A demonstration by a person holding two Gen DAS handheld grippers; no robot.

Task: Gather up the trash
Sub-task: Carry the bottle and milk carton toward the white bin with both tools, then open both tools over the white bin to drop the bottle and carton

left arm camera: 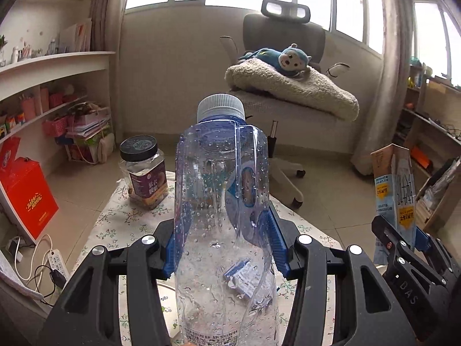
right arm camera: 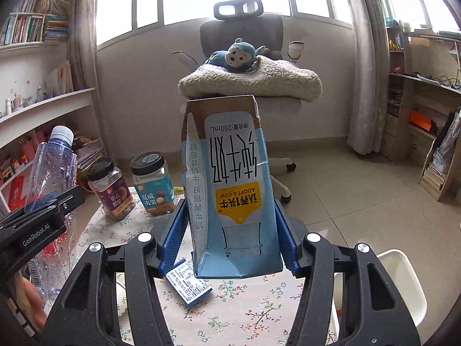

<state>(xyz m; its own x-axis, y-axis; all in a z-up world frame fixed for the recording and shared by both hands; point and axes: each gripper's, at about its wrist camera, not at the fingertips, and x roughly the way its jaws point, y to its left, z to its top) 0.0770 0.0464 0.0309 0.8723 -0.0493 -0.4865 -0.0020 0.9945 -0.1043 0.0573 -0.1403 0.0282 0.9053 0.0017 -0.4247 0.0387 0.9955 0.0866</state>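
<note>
Two pieces of trash are already held off the table, so the picking-up step looks done for both, while the drop-off is judged to remain, since no bin can be made out with certainty; only a white container (right arm camera: 400, 282) shows at about 4 o'clock in the right wrist view, and whether it is a bin cannot be told. The left gripper (left arm camera: 223, 239) is clamped on a plastic bottle (left arm camera: 222, 201), its blue pads pressed against both sides of the body. The bottle is clear with a blue tint, capped in white, nearly empty, beaded inside with droplets, and its loose label is slumped near the bottom. The right gripper (right arm camera: 230, 230) is closed on a milk carton (right arm camera: 230, 184), which is held upside down, with its print inverted and its brown flap at 12 o'clock; it is light blue with a yellow badge and dented along one edge. On the flowered tablecloth (right arm camera: 245, 311) a small printed wrapper (right arm camera: 188, 284) lies at about 7 o'clock under the carton and is probably still to be collected. Two black-lidded jars (right arm camera: 131, 184) stand at 10 o'clock, apparently full.
</note>
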